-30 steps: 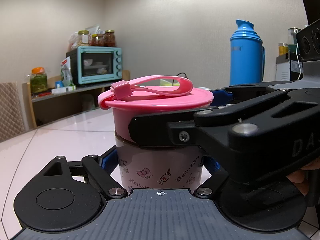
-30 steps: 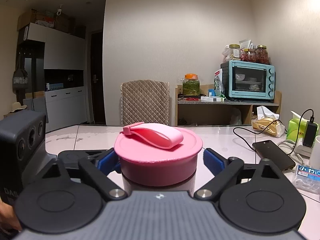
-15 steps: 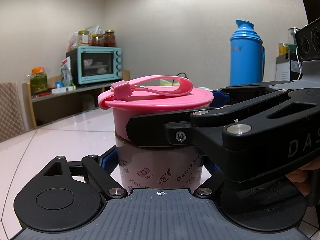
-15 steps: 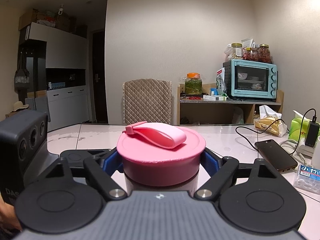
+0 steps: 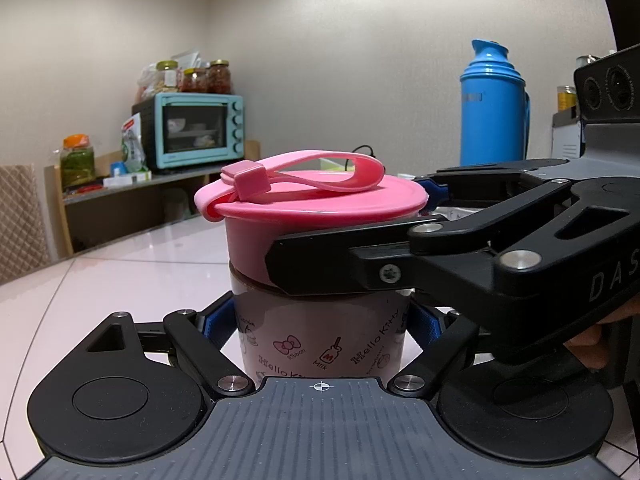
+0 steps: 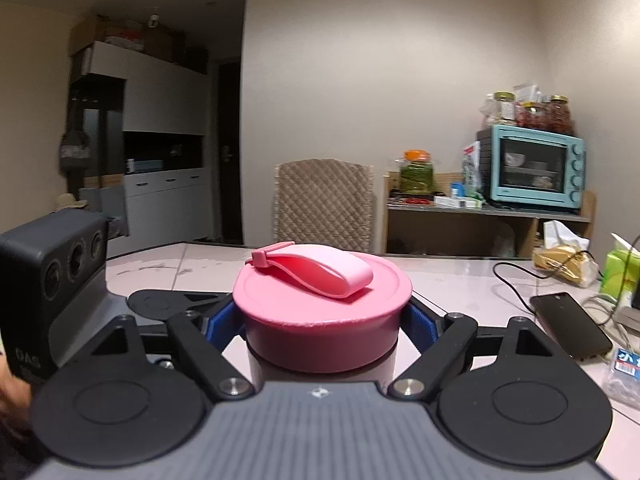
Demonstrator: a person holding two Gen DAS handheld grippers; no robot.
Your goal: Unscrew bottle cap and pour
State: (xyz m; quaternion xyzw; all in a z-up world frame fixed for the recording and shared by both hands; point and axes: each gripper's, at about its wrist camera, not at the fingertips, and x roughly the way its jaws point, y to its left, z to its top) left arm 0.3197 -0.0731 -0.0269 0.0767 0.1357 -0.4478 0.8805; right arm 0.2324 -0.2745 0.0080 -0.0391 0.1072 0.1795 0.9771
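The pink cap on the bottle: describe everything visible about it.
The pink cap is a round, flat-topped lid of smooth, plastic-looking material with a slightly overhanging rim. A soft pink strap loops flat across its top, fastened at a small square block near one edge. It sits level and still seated on the upright bottle, whose pale body carries cartoon print. The right gripper is shut on the cap's side wall, a blue pad on either side; the left gripper clamps the bottle below.
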